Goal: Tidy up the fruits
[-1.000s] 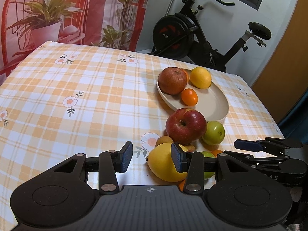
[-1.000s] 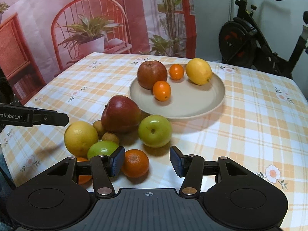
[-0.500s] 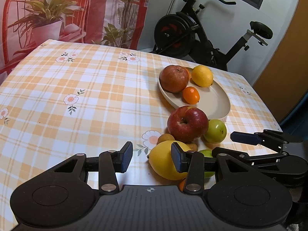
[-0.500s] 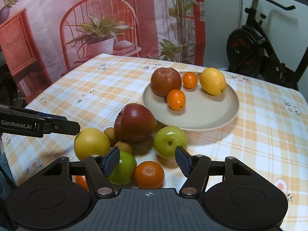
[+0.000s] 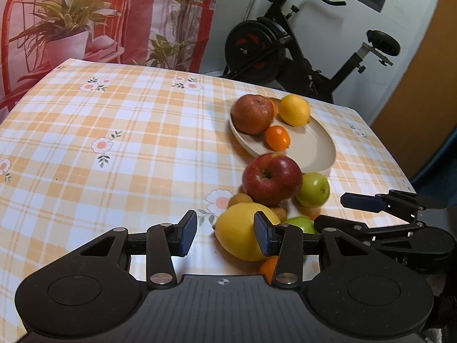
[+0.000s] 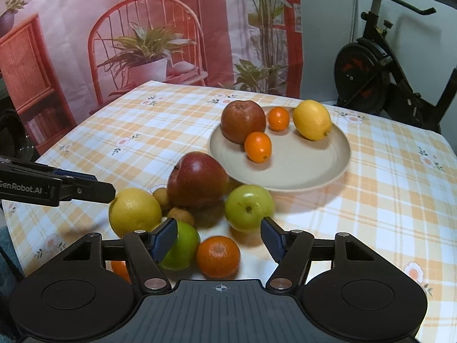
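We see a checked, flowered tablecloth [image 6: 385,177], a plant-print curtain [image 6: 171,28] and an exercise bike [image 5: 300,48] behind. Some fruits [image 6: 197,183] lie beside the plate [image 6: 328,171], others on it. Both our left gripper [image 5: 225,233] and right gripper [image 6: 218,238] stand apart, empty.

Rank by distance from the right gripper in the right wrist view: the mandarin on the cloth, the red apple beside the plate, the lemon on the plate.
Measured from the right gripper:
1. Mandarin, on the cloth, low between the open jaws.
2. Red apple, on the cloth beside the plate's near rim, left of centre.
3. Lemon, at the plate's far right edge.
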Available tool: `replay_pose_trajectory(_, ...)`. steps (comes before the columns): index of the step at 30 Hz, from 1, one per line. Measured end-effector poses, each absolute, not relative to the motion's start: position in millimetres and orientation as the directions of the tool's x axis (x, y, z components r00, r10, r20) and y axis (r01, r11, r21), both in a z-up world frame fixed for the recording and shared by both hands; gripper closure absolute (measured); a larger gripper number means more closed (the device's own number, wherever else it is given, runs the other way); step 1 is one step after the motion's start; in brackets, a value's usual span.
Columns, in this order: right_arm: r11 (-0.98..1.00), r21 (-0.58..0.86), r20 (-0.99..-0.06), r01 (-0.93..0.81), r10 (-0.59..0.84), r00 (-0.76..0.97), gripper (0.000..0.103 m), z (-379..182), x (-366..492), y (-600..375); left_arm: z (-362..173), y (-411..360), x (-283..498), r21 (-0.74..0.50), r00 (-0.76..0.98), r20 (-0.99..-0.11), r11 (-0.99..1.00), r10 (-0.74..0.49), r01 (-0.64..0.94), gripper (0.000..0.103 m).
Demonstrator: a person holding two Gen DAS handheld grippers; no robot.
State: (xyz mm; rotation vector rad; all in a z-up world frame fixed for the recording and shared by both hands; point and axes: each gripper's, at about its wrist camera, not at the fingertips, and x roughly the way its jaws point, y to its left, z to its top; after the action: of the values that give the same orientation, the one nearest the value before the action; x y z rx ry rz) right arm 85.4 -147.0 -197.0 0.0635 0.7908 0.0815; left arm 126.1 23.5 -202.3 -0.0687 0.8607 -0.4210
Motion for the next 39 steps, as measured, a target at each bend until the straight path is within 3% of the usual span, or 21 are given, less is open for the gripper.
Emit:
replay_pose_trajectory(14,0.995,0.07,-0.714,-0.074,0.102,0.693,0.05,-206.7,66.7,-152.5,-213.7,-5.6,91.9,-0.222,0.482,-0.754,0.864,-0.447,0.453,0.057)
replay_pose_trajectory(28,0.987,0.077,-0.709,-0.143,0.155,0.688,0.053,-214.9,64.5,-155.3,-228.8,-25.1,98.2,-0.184,0.437,-0.805,0.868,-0.402,0.461,0.057)
replay_pose_trajectory(33,0.978,0.054,-0.716,-0.204,0.18,0.674,0.062,-214.5,65.4,-153.0,-233.8,-26.6,100.1,-0.177,0.425,-0.818,0.872,-0.389,0.457,0.063)
replay_pose_trajectory(39,0.966,-0.002,-0.736,-0.259,0.174,0.654,0.062,-218.2,67.1,-147.3,-233.8,-26.0,100.1,-0.18,0.422,-0.818,0.87,-0.392,0.459,0.063)
